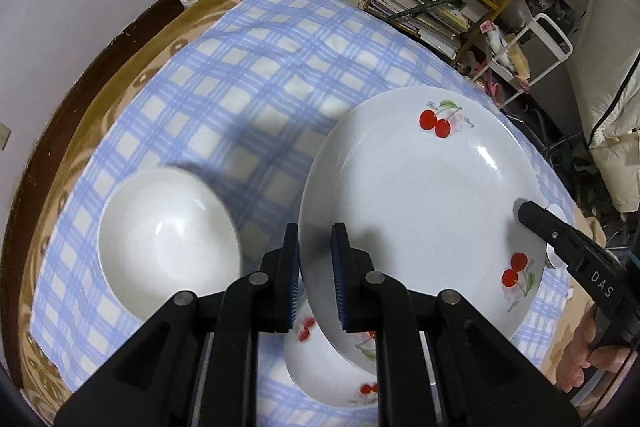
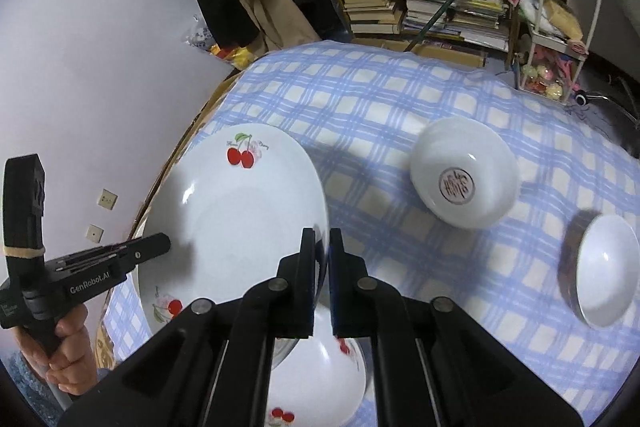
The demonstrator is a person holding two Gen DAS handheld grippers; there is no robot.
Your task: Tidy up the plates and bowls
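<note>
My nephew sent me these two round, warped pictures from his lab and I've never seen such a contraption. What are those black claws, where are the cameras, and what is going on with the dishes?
No robot here: a person holds a two-fingered gripper in each hand, and a wide-angle camera on each looks along its fingers. One picture comes from the left gripper, the other from the right gripper. Together they pinch opposite rims of a cherry plate, held above the checked tablecloth. A second cherry dish lies beneath it. Also on the cloth are a plain white bowl, a bowl with a round emblem and a white bowl at the edge.
</note>
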